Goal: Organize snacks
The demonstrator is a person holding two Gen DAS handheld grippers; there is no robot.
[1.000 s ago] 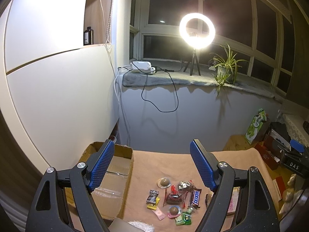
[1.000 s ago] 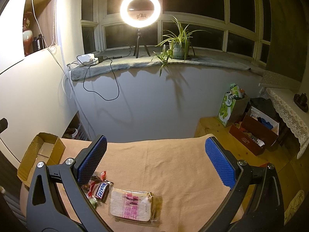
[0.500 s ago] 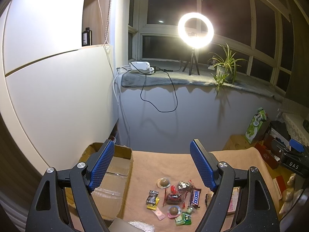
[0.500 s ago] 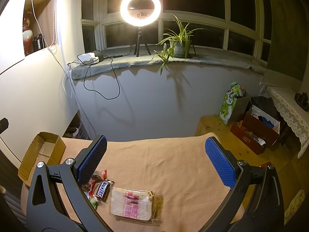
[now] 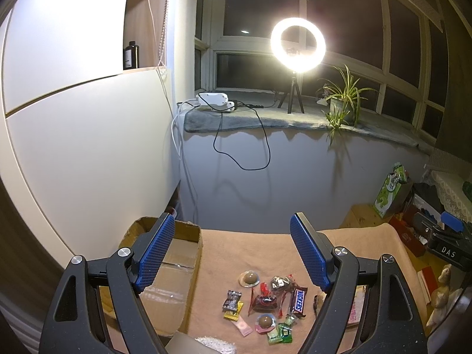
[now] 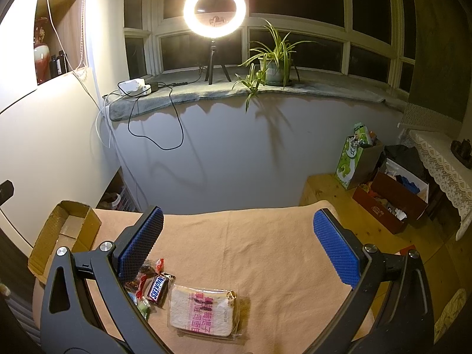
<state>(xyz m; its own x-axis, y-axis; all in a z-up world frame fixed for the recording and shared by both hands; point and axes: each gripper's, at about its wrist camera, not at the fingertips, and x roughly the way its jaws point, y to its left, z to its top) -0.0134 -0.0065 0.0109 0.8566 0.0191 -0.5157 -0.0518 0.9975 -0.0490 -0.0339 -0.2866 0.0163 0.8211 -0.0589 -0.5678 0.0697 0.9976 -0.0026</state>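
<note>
Several small wrapped snacks lie in a loose cluster on the tan cloth, among them a Snickers bar [image 5: 298,300], two round chocolates in clear cups [image 5: 249,278] and green candies [image 5: 280,334]. A clear bag holding a white cake with pink print [image 6: 203,311] lies just right of the Snickers bar [image 6: 156,289]. An open cardboard box [image 5: 174,268] stands at the cloth's left edge. My left gripper [image 5: 233,255] hovers open above the cluster with nothing between its blue pads. Above the bare cloth, my right gripper [image 6: 237,249] is open and holds nothing.
The tan cloth [image 6: 265,242] covers the table, with its far edge close to a grey wall. Beyond are a windowsill with a ring light [image 6: 214,7], a potted plant [image 6: 273,59] and a trailing black cable. Boxes and bags [image 6: 389,188] crowd the wooden floor at right.
Both views have shifted only slightly; the snacks, bag and box lie where they were, and both grippers stay open.
</note>
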